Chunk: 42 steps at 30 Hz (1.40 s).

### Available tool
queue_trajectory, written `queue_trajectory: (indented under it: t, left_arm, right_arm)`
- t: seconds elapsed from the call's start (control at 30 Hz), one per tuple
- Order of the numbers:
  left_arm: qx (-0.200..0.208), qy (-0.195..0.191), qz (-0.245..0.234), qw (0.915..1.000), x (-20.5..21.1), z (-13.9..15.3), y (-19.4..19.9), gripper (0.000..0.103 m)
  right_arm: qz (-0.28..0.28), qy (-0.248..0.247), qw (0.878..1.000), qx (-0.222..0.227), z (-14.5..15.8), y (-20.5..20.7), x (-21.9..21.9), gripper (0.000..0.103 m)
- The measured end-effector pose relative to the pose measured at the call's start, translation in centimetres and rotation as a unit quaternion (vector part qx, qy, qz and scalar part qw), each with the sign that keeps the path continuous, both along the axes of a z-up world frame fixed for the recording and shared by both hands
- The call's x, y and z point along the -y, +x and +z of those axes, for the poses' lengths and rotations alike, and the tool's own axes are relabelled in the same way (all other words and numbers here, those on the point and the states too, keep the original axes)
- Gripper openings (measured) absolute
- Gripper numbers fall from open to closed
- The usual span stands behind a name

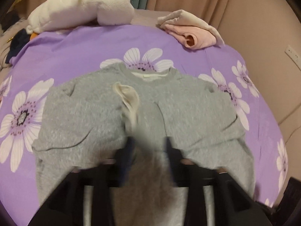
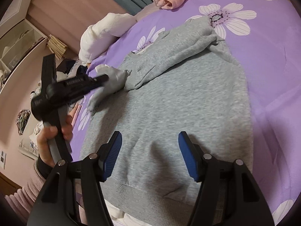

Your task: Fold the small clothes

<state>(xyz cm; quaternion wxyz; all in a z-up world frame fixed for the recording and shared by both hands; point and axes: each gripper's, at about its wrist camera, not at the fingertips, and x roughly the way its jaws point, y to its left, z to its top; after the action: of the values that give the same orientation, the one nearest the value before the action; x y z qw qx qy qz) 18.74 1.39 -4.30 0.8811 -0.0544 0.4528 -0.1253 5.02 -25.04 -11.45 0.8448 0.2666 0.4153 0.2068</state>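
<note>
Step in hand, as judged: folding in the sleeves of the sweater (image 1: 188, 113), laid flat on the bed (image 1: 84, 43), collar toward the far edge, hem (image 2: 150, 194) at the near edge. Far sleeve (image 2: 178, 56) laid slantwise across the chest. Near sleeve (image 1: 128, 98) brought over the front, cream lining showing at the cuff.

Left hand-held gripper (image 1: 149, 146): jaws apart, blurred, pointed steeply down over the middle of the sweater. Cuff just ahead of the tips. Cannot tell whether cloth touches a pad; no clamping seen. In the right wrist view, seen from the side at the left edge of the bed, gripped from below by a hand (image 2: 47, 141).

Right hand-held gripper (image 2: 149, 150): jaws wide apart, empty, hovering above the lower body of the sweater, just short of the hem, angled downward.

Next move, as judged:
- Lay the near sleeve flat and straight across the chest, beside or over the far sleeve.
- Take the hem at both corners, one hand-held gripper to each.
- Lift and carry toward the collar, keeping the sleeves trapped inside.
- Avoid dragging the sheet along.

Pile of folded clothes (image 1: 190, 33) at the far right corner of the bed.
</note>
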Motion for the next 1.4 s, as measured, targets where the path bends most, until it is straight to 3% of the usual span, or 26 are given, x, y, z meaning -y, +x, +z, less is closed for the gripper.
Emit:
queue_trajectory:
  t: [0.03,0.07,0.3,0.43,0.6,0.73,0.87,0.97,1.0,1.07,1.1,1.17,1.23,1.33,1.37,1.4]
  left_arm:
    - [0.000,-0.004,0.002,1.0000,-0.4,0.2,-0.5,0.075]
    - [0.003,-0.012,0.004,0.9999,-1.0,0.4,-0.9,0.078]
    - [0.009,-0.049,0.059,0.9970,-7.5,0.2,-5.3,0.081]
    - [-0.001,-0.051,0.094,0.9943,-10.6,-0.9,-7.5,0.081]
    - [-0.023,-0.092,0.122,0.9880,-13.5,-2.8,-10.1,0.081]
    - [-0.040,-0.118,0.129,0.9839,-15.1,-3.9,-11.0,0.081]
    - [-0.047,-0.139,0.131,0.9805,-16.4,-4.3,-11.3,0.081]
    - [-0.048,-0.149,0.136,0.9782,-17.1,-4.4,-11.3,0.081]
    - [-0.049,-0.154,0.135,0.9776,-17.2,-4.4,-11.1,0.081]
    - [-0.049,-0.155,0.133,0.9777,-17.2,-4.4,-10.8,0.081]
    - [-0.047,-0.153,0.129,0.9787,-17.0,-4.2,-10.6,0.081]
    - [-0.043,-0.154,0.123,0.9795,-17.0,-4.1,-10.6,0.081]
    - [-0.043,-0.155,0.115,0.9802,-16.6,-3.9,-10.1,0.081]
    - [-0.044,-0.161,0.093,0.9816,-15.6,-3.4,-9.1,0.081]
    - [-0.046,-0.167,0.079,0.9818,-15.1,-3.2,-8.5,0.081]
    - [-0.050,-0.175,0.068,0.9809,-14.5,-3.1,-7.8,0.081]
  right_arm:
    - [0.000,0.002,1.000,-0.002,0.1,0.1,-0.1,0.067]
    - [0.003,0.006,1.000,-0.004,0.2,0.2,-0.2,0.067]
    - [0.039,-0.003,0.999,-0.017,2.0,3.6,-3.5,0.067]
    - [0.061,-0.081,0.995,0.000,4.0,6.4,-7.8,0.067]
    - [0.126,-0.161,0.977,0.057,5.7,9.8,-15.5,0.067]
    - [0.150,-0.220,0.962,0.056,4.6,13.2,-21.4,0.065]
    - [0.160,-0.305,0.937,0.050,2.4,15.4,-25.6,0.064]
    - [0.148,-0.367,0.917,0.051,0.9,16.7,-26.5,0.047]
    - [0.143,-0.369,0.917,0.053,0.9,16.9,-26.3,0.039]
    - [0.122,-0.329,0.935,0.057,1.9,16.9,-24.6,0.023]
    - [0.093,-0.296,0.949,0.056,2.7,16.9,-22.9,0.016]
    - [0.050,-0.211,0.976,0.039,3.7,16.5,-19.0,0.015]
    - [0.025,-0.140,0.989,0.024,3.7,15.3,-15.1,0.016]
    - [0.028,-0.094,0.995,0.003,2.4,13.9,-11.1,0.027]
    - [0.030,-0.084,0.996,-0.007,1.9,13.7,-10.4,0.035]
    - [0.025,-0.068,0.997,-0.018,1.4,13.6,-9.5,0.050]
